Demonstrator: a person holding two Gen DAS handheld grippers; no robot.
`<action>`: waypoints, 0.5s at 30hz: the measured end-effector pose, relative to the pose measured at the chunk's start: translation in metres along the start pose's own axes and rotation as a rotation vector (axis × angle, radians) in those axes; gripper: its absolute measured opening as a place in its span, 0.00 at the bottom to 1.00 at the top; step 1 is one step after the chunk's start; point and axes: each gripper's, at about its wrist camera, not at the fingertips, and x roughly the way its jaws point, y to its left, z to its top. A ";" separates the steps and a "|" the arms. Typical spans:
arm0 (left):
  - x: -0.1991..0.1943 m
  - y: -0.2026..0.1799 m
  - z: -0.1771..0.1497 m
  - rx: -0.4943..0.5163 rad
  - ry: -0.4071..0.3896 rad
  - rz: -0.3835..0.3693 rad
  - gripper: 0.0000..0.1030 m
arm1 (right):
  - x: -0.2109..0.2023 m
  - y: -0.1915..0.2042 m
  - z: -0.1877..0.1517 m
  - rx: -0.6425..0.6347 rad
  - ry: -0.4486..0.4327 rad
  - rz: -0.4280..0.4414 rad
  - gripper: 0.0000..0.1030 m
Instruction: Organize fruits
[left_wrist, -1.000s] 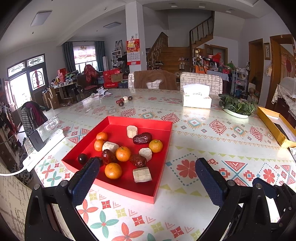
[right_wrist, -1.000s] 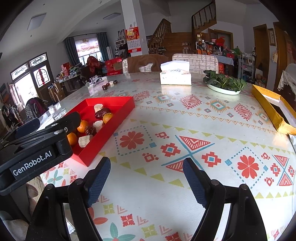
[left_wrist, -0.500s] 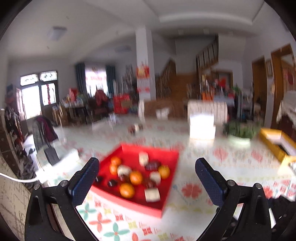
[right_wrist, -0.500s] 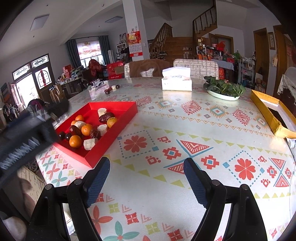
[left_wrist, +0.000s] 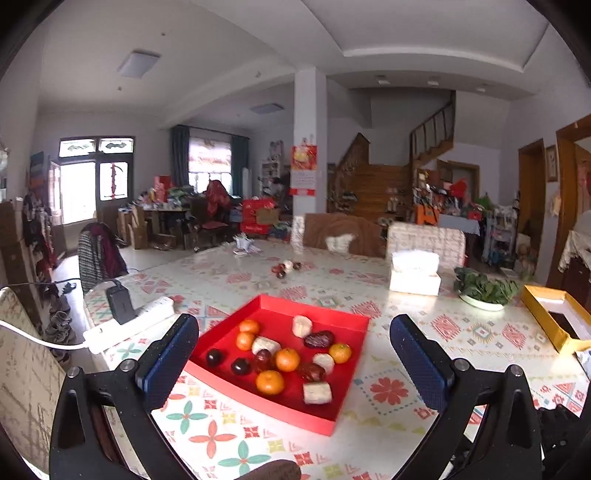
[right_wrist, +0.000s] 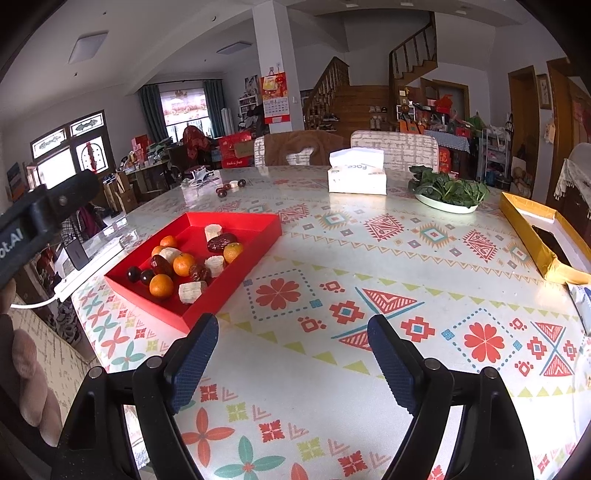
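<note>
Patterned table bears the red tray of mixed fruit, from which the left gripper has lifted back while the right gripper hangs nearby, both jaws wide and empty, so no sorting grasp is underway.

Tissue box, plate of greens, yellow box, perhaps a power strip.

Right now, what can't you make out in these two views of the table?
- Yellow box: inside mostly hidden by its wall, right wrist view.
- Small fruits at the far edge: too small to identify, left wrist view.
- Left tongs body: cut off by the frame edge in the right wrist view.
</note>
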 end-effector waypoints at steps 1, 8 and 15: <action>0.000 0.000 0.000 0.002 0.012 -0.005 1.00 | 0.000 0.001 0.000 -0.005 -0.001 0.000 0.85; 0.010 -0.006 -0.006 0.036 0.095 -0.024 1.00 | -0.002 0.006 -0.001 -0.034 -0.016 -0.001 0.87; 0.027 -0.007 -0.015 0.039 0.168 -0.039 1.00 | 0.004 0.008 -0.003 -0.043 -0.001 0.001 0.88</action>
